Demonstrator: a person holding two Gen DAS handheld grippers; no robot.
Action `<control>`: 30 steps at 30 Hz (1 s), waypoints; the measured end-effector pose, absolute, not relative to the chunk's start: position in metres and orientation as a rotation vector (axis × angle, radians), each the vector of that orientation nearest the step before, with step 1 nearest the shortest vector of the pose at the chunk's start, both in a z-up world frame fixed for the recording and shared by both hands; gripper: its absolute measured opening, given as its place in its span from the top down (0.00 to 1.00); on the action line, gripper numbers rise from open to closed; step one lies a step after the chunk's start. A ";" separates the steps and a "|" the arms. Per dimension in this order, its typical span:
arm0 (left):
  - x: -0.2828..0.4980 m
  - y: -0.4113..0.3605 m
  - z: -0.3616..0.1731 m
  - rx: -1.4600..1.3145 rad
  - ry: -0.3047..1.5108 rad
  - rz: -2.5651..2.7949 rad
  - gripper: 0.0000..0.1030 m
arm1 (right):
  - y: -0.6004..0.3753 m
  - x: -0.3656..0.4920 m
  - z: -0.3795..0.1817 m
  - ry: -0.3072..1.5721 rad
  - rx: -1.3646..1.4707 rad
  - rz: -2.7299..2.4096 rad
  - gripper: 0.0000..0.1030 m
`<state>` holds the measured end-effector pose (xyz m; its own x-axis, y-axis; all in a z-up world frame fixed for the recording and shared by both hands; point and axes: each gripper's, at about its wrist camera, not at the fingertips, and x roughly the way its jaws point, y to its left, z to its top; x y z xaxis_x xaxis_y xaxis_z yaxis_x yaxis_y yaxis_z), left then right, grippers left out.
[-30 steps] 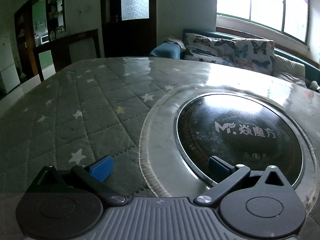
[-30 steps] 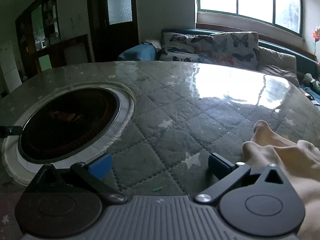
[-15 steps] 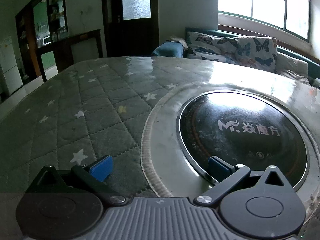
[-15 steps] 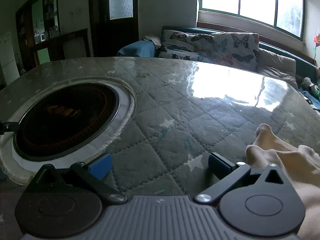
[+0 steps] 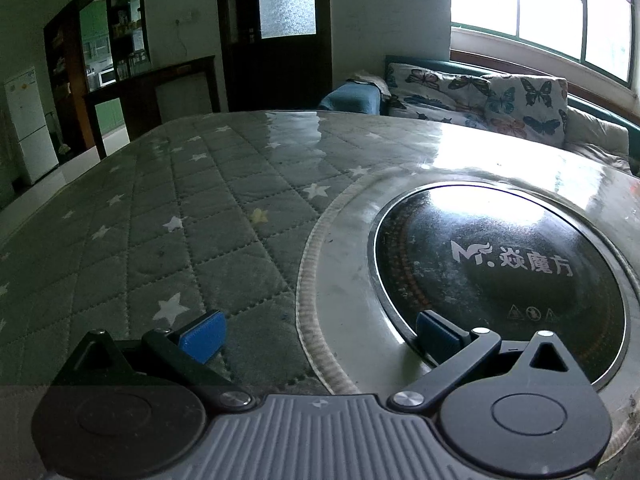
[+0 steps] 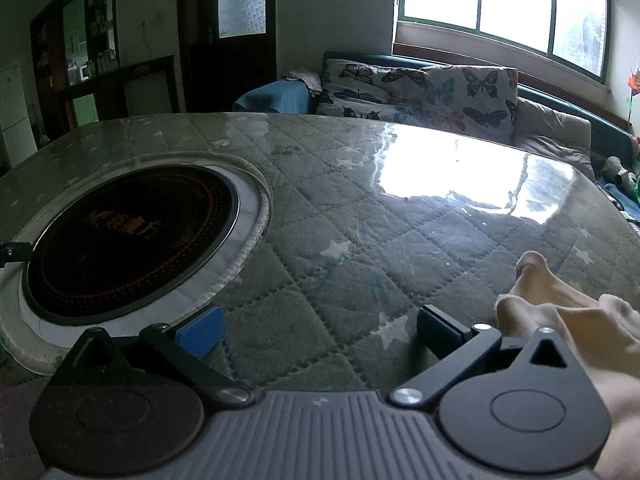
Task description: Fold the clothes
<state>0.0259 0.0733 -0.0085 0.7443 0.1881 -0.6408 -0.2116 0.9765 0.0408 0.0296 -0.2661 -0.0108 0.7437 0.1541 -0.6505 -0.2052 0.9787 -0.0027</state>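
A cream-coloured garment (image 6: 568, 320) lies bunched on the table at the lower right of the right wrist view, just right of my right gripper (image 6: 320, 330). The right gripper is open and empty, its blue pads (image 6: 200, 332) apart above the quilted cover. My left gripper (image 5: 320, 332) is open and empty too, hovering over the edge of the round black cooktop (image 5: 500, 272). No garment shows in the left wrist view.
The table wears a grey-green quilted star cover (image 5: 160, 220) under glossy plastic. The built-in round cooktop (image 6: 132, 236) sits in its middle. A sofa with butterfly cushions (image 6: 420, 88) stands behind the table under a window. A dark door (image 5: 276, 32) and cabinets are at the back.
Both grippers have drifted slightly; the views shift a little, with the cooktop and the garment sliding slightly in frame. Both stay open and empty.
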 end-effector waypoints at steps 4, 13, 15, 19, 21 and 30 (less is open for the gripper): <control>0.026 0.073 -0.008 -0.036 0.698 0.218 0.00 | -0.267 0.030 -0.011 0.705 -0.077 0.197 0.00; 0.026 0.075 -0.008 -0.037 0.698 0.217 0.00 | -0.269 0.030 -0.011 0.705 -0.077 0.199 0.00; 0.026 0.076 -0.008 -0.037 0.698 0.217 0.00 | -0.269 0.030 -0.011 0.705 -0.077 0.199 0.00; 0.027 0.076 -0.008 -0.036 0.698 0.217 0.00 | -0.269 0.030 -0.011 0.705 -0.077 0.200 0.00; 0.027 0.076 -0.008 -0.036 0.698 0.217 0.00 | -0.270 0.030 -0.010 0.705 -0.077 0.200 0.00; 0.027 0.077 -0.008 -0.036 0.698 0.216 0.00 | -0.270 0.030 -0.010 0.706 -0.077 0.201 0.00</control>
